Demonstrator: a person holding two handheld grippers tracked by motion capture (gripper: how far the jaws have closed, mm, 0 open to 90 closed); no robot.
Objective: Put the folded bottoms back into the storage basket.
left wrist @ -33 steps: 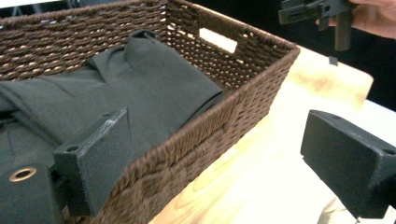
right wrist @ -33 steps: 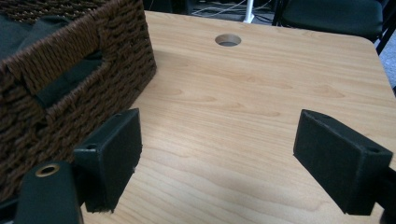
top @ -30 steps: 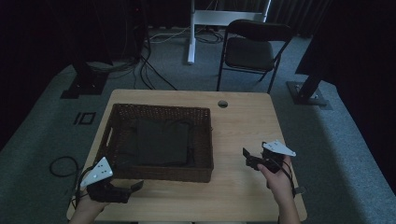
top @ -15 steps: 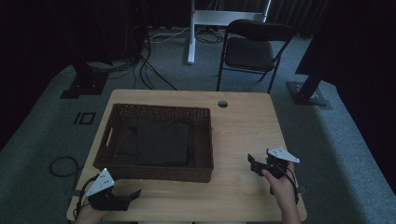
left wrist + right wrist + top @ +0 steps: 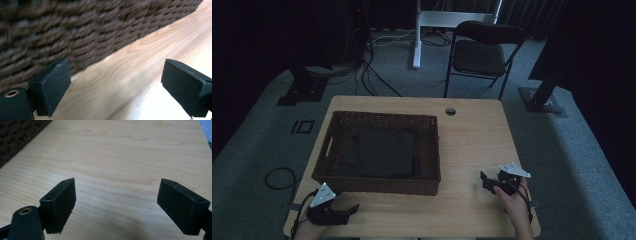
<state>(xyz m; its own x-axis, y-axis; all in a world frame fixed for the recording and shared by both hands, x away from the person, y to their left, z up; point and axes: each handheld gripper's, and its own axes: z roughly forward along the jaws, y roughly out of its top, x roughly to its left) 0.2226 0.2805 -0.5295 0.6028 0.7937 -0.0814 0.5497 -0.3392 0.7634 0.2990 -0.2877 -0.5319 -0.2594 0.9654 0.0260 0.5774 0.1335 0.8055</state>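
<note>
wicker basket between open grippers

Basket to the left, bare tabletop to the right

The wicker basket walled off the table's left half, leaving a thin strip before its near side where the left gripper sat; the dark cloth seemed to cover its floor. Right of it, wood lay bare around the right gripper.
</note>
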